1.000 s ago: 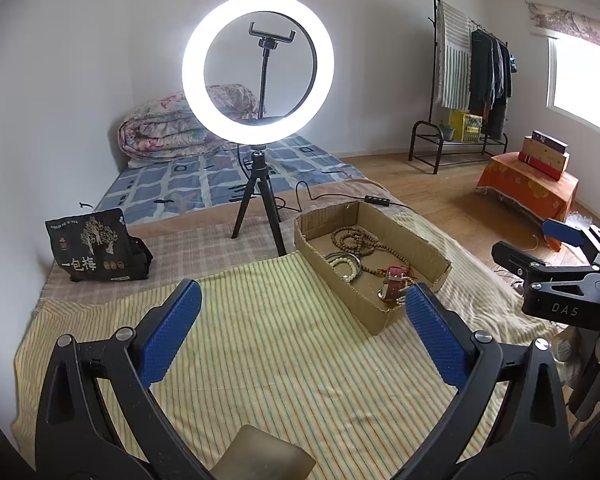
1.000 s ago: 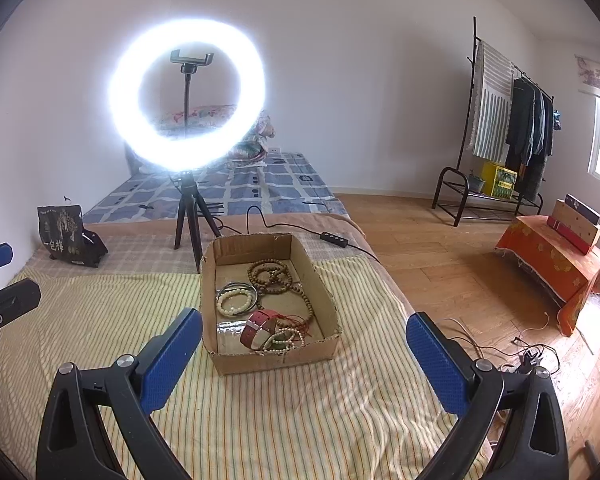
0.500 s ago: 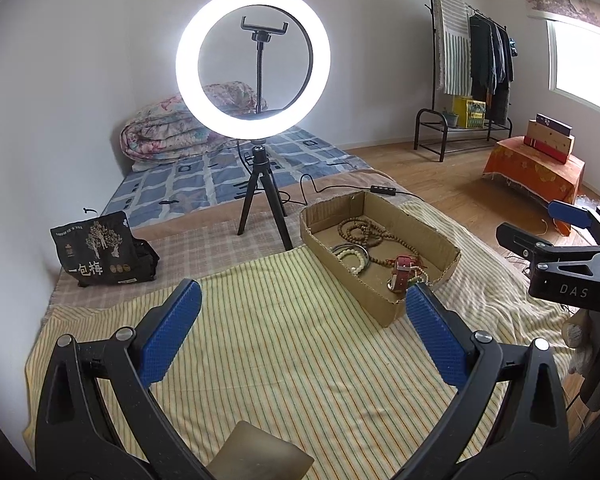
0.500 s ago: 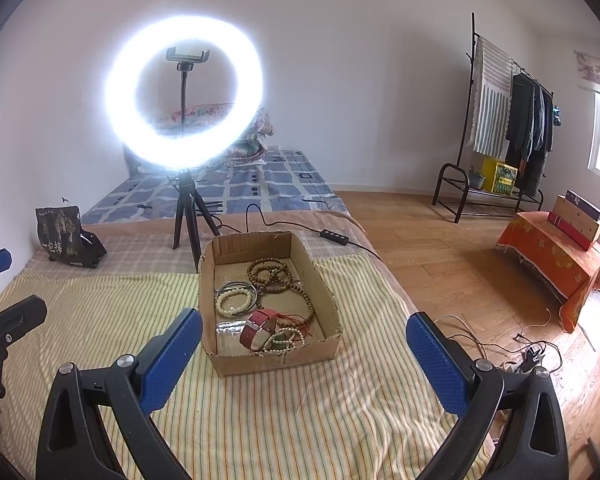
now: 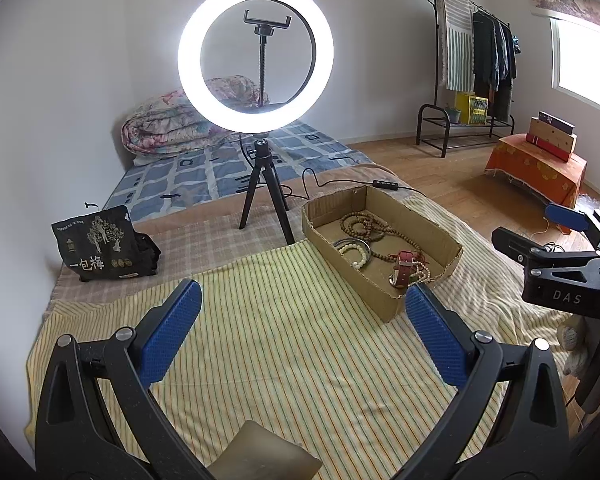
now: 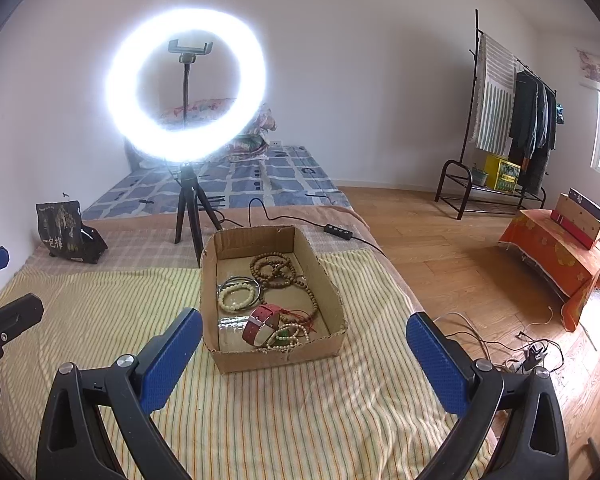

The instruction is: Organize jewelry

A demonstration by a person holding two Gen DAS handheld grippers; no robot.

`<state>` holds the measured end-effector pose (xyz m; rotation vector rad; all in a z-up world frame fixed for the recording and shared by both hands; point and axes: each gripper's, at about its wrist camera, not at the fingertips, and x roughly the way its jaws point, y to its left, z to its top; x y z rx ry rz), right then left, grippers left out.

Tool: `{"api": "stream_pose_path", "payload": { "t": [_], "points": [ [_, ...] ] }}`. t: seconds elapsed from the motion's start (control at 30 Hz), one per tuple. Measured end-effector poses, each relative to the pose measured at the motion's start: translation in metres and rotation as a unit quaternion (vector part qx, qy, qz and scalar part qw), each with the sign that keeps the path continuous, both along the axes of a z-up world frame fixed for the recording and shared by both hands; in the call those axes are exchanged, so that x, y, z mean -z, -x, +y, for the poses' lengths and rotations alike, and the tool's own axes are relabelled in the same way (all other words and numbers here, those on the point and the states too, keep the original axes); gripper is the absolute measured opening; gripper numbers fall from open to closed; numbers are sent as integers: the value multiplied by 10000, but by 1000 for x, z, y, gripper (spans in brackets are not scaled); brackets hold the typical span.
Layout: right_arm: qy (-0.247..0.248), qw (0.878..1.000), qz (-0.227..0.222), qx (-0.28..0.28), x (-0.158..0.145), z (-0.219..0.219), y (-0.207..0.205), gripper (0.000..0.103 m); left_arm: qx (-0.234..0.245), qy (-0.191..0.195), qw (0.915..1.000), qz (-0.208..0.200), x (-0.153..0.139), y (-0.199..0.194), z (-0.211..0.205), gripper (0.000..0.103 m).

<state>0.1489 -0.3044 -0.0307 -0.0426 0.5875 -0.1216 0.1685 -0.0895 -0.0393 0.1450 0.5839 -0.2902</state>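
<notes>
Striped blanket (image 6: 100,320) under cardboard tray (image 6: 332,300), tripod (image 6: 190,208), black bag (image 6: 66,232).

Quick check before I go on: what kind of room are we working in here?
Most likely a bedroom at home. There is a floor mattress with a rolled quilt by the wall and a clothes rack hung with garments. The jewelry box sits on a striped cloth.

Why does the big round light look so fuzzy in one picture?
In the right wrist view the ring light glares so hard that its edge blooms and hides the rim. In the left wrist view the same light has a crisp edge. Both views bend the walls, because the lens is a fisheye.
</notes>
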Motion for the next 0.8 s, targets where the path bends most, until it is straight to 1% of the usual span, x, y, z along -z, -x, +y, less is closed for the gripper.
{"api": "stream_pose_path", "payload": {
  "t": [0.2,0.8],
  "points": [
    [-39,10000,13,-13,1,-1,-1,103,-27,64,10000,72,-1,-3,3,103],
    [-35,10000,72,-37,3,1,-1,103,-14,24,10000,56,-1,-2,2,103]
  ]
}}
